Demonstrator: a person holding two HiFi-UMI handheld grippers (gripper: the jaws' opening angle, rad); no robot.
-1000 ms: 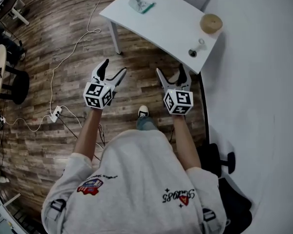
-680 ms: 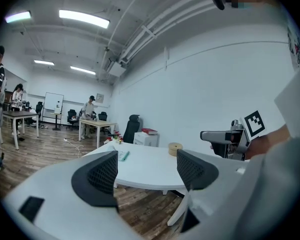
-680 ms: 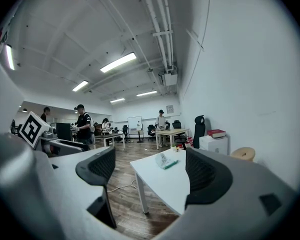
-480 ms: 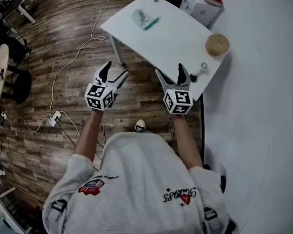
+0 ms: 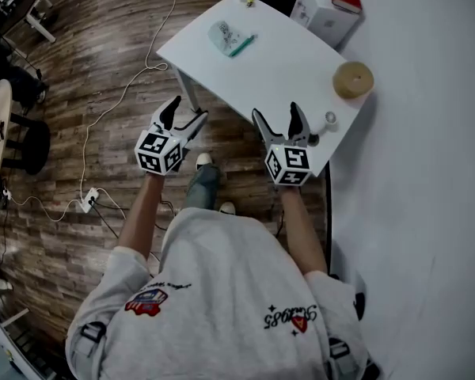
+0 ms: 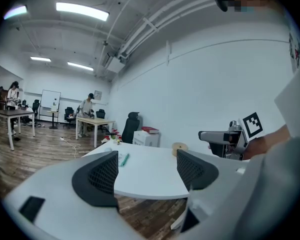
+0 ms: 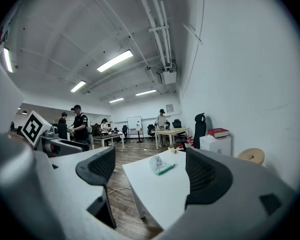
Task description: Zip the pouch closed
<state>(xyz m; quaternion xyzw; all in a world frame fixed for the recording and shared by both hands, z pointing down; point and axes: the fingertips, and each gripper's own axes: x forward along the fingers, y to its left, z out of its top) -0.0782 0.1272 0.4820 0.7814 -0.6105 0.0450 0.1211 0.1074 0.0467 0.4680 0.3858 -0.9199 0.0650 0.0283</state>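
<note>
A clear pouch with a green zip edge (image 5: 228, 38) lies on the far part of a white table (image 5: 277, 77); it also shows as the pouch (image 7: 160, 165) in the right gripper view and the pouch (image 6: 121, 158) in the left gripper view. My left gripper (image 5: 183, 114) is open and empty, held over the floor at the table's near left edge. My right gripper (image 5: 277, 119) is open and empty, at the table's near edge. Both are well short of the pouch.
A tan tape roll (image 5: 353, 79) and a small dark-based object (image 5: 329, 119) sit at the table's right end. A white box with a red book (image 5: 326, 6) stands beyond it. Cables (image 5: 119, 101) and a power strip (image 5: 88, 203) lie on the wood floor. People and desks fill the far room.
The person has walked toward the table; it now sits closer beneath both grippers. One foot has stepped forward. Both grippers stay open.
</note>
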